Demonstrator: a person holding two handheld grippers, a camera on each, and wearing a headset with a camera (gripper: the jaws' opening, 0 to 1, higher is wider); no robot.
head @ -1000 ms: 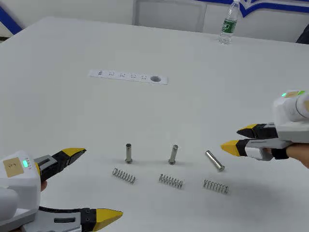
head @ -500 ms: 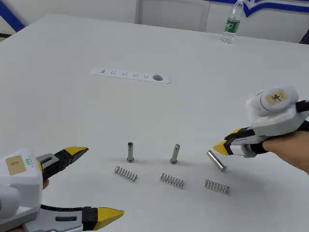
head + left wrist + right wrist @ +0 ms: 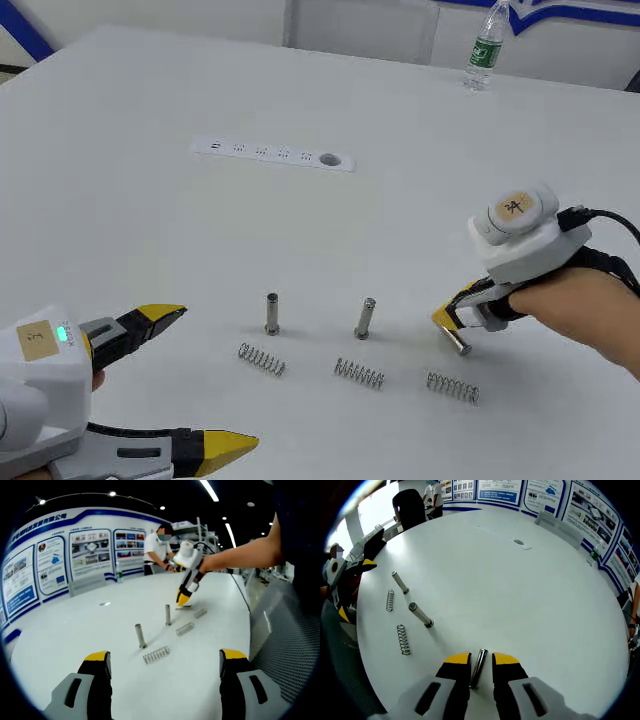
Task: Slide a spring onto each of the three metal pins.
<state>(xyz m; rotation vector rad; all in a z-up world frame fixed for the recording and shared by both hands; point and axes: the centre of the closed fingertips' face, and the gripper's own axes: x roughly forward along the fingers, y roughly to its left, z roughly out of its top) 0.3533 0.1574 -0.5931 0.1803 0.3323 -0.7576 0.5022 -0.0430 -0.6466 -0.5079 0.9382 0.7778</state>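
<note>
Right tool (image 3: 447, 318) now straddling lying pin (image 3: 479, 666), left tool (image 3: 205, 377) unmoved, agape

In your head view, the tips of your right gripper (image 3: 447, 318) cover the upper end of the lying pin (image 3: 459, 343), so just its lower end sticks out below them. In your right gripper view the pin runs between the jaws and its near end is lost under them. Whether the jaws actually press on it cannot be told. In your left gripper view that pin is tiny and mostly behind the yellow tips. Your left gripper (image 3: 205, 378) is cut off by the head view's bottom-left corner
</note>
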